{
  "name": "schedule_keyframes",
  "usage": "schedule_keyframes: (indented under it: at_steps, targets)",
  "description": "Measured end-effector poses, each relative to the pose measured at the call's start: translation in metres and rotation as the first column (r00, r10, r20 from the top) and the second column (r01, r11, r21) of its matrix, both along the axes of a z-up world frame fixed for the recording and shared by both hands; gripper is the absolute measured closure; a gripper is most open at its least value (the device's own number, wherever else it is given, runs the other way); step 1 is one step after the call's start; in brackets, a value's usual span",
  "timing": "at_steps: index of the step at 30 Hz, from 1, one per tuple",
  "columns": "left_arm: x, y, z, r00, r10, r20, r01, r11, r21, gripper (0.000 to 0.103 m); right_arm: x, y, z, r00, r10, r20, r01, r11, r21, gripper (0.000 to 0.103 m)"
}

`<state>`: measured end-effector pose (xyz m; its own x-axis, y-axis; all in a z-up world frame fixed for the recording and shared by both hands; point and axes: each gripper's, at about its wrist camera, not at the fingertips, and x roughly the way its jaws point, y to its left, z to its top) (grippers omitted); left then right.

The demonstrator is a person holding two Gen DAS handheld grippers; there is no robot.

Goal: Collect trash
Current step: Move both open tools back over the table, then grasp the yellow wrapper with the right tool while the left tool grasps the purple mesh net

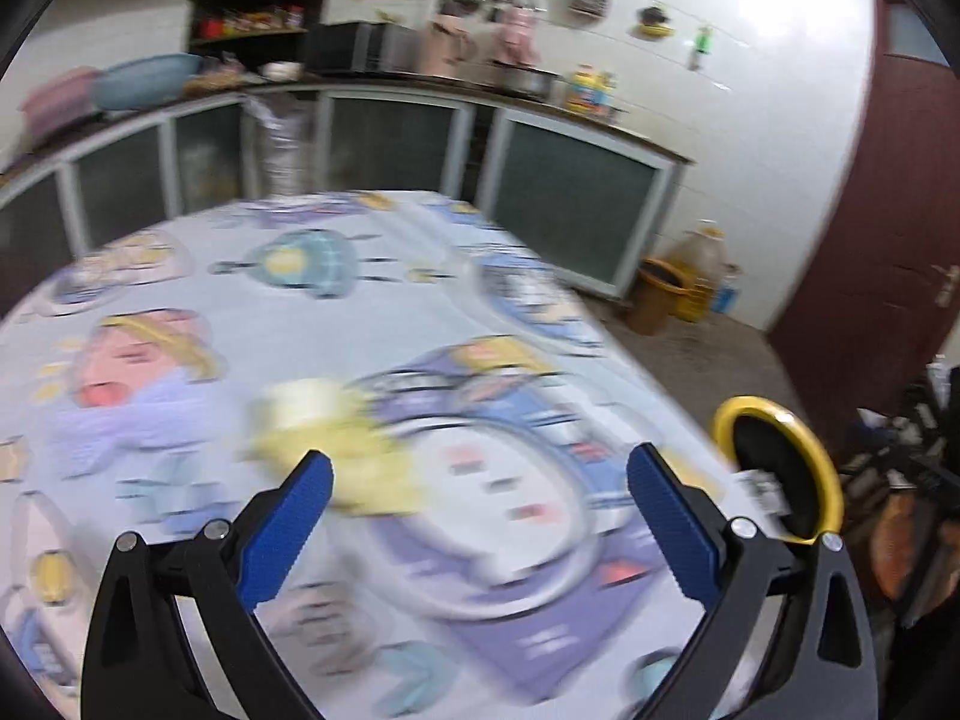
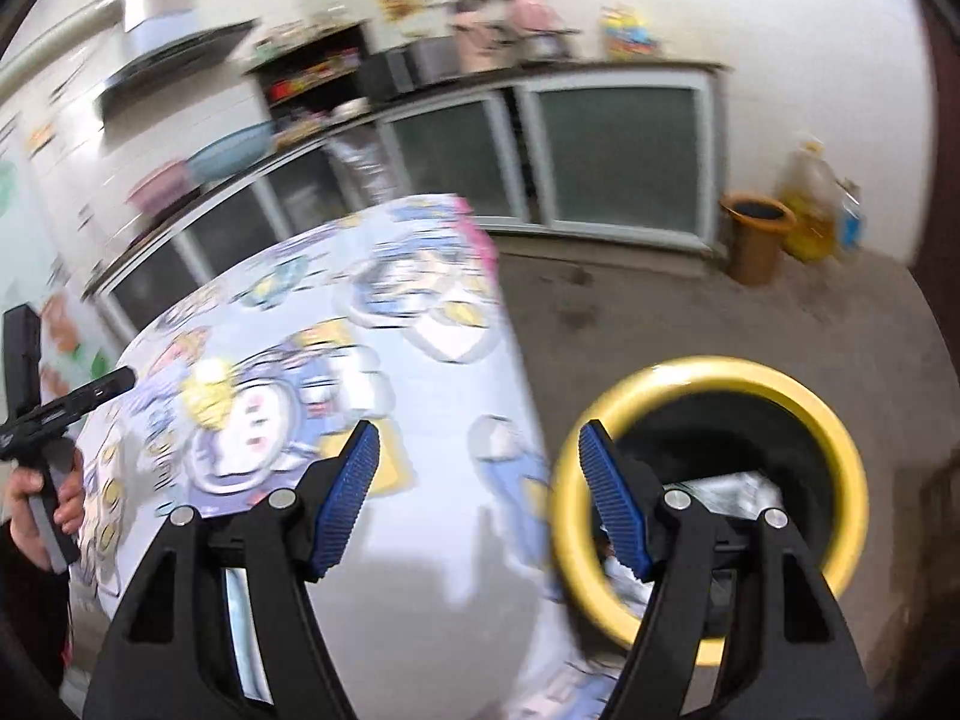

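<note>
The left gripper [image 1: 480, 480] hangs over the near part of the counter [image 1: 180, 420], its jaws spread wide with nothing between them. Just beyond its left jaw a blurred yellow piece of trash [image 1: 324, 426] lies on the cartoon-printed cloth, not touched by the pads. The right gripper [image 2: 480, 462] hangs over the counter's right edge, jaws apart and empty. Past its right jaw, on the floor beside that edge, stands the yellow-rimmed bin [image 2: 708, 372] with pale litter inside. Farther off, against the far wall cabinets, stand an orange bucket [image 2: 753, 237] and a large oil bottle [image 2: 810, 204].
</note>
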<state>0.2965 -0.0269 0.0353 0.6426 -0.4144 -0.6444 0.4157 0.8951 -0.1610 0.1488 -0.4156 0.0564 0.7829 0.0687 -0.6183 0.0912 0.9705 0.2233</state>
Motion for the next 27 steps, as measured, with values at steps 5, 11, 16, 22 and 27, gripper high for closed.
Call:
schedule_keyframes:
  at_steps: [5,11,16,22,27]
  targets:
    - [0.009,0.08,-0.005,0.989,0.147,0.03,-0.149,0.986,0.069,0.008,0.039,0.072,0.004,0.986,0.165,0.002,-0.165,0.986,-0.037,0.037]
    - [0.024,0.14,-0.013,0.958,0.269,0.099,-0.283,0.944,0.168,0.008,0.076,0.151,-0.005,0.945,0.326,-0.023,-0.327,0.943,-0.066,0.037]
    - [0.045,0.161,-0.023,0.946,0.302,0.116,-0.321,0.921,0.22,0.008,0.102,0.205,-0.018,0.906,0.419,-0.062,-0.423,0.9,-0.104,0.037]
    - [0.073,0.162,-0.04,0.958,0.273,0.082,-0.285,0.927,0.245,0.008,0.137,0.247,-0.029,0.872,0.48,-0.097,-0.489,0.86,-0.144,0.037]
    - [0.101,0.16,-0.052,0.964,0.261,0.051,-0.265,0.926,0.268,0.008,0.166,0.267,-0.042,0.854,0.502,-0.138,-0.519,0.838,-0.165,0.037]
